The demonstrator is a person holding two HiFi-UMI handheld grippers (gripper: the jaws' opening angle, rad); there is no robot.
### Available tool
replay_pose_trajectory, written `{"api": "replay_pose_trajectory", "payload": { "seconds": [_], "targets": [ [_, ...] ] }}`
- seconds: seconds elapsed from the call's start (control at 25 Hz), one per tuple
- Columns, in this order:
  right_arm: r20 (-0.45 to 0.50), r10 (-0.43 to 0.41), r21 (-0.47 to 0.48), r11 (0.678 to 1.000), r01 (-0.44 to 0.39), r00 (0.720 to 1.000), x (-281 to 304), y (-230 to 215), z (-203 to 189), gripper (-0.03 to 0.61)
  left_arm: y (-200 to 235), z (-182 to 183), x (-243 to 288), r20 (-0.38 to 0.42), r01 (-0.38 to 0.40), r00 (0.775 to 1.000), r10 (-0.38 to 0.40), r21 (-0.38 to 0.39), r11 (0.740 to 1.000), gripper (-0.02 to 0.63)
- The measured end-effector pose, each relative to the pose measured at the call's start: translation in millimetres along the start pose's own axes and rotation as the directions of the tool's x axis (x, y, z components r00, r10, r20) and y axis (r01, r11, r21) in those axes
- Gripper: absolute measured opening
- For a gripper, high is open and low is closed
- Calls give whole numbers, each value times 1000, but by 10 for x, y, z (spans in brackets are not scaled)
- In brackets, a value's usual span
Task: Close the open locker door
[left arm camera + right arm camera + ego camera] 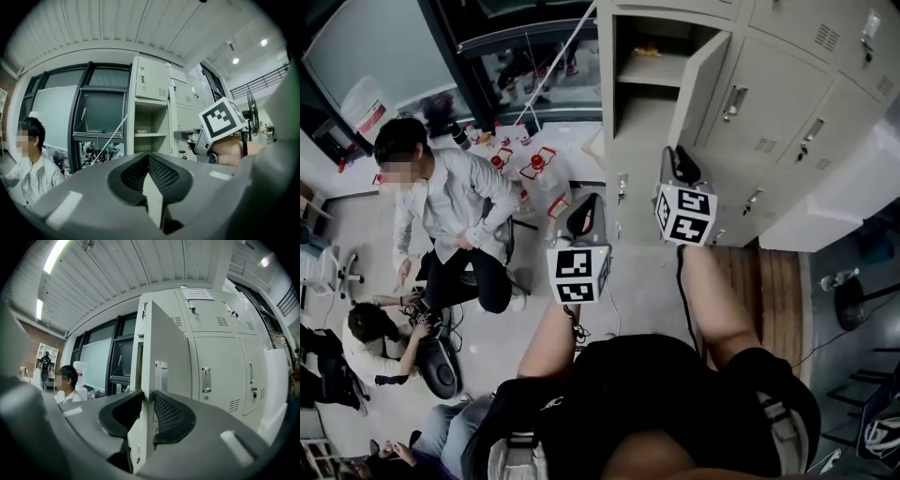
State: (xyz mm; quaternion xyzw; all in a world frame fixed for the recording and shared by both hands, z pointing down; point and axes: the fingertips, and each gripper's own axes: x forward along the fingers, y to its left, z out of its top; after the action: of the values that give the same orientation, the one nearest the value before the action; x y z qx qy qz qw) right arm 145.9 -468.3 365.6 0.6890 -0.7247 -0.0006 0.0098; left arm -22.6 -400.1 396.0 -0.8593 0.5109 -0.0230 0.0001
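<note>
The locker door [701,89] stands swung out from the far bank of grey lockers [787,103], its free edge toward the near side and its compartment [642,103] open to its left. The right claw [147,397] is raised to that free edge. In the right gripper view the door's [171,357] thin edge runs straight down between the two pads, which look clenched on it. That hold, I judge, is there to swing the panel back to the frame.

The left claw [149,171] hangs lower and to the left, well apart from the door. Its tips are pressed together on nothing, so it seems parked out of the swing path.

From the head view neither claw's jaws show, as the marker cubes [684,214] cover them. The hinge side and any latch on the frame are hard to make out. Something small and yellowish lies on the compartment's shelf [150,135], too small to name. A person [450,202] in a pale shirt sits far left, clear of the lockers.
</note>
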Motion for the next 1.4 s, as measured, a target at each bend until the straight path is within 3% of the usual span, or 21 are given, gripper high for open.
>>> {"api": "replay_pose_trajectory", "payload": {
  "seconds": [0.28, 1.4],
  "targets": [
    [-15, -32, 18, 999, 32, 999, 273, 247, 6, 84, 316, -31, -51, 3, -27, 1000, 27, -21, 999, 0],
    [-53, -106, -71, 992, 102, 993, 1649, 759, 50, 69, 1314, -76, -347, -2, -163, 987, 163, -10, 987, 0]
  ]
}}
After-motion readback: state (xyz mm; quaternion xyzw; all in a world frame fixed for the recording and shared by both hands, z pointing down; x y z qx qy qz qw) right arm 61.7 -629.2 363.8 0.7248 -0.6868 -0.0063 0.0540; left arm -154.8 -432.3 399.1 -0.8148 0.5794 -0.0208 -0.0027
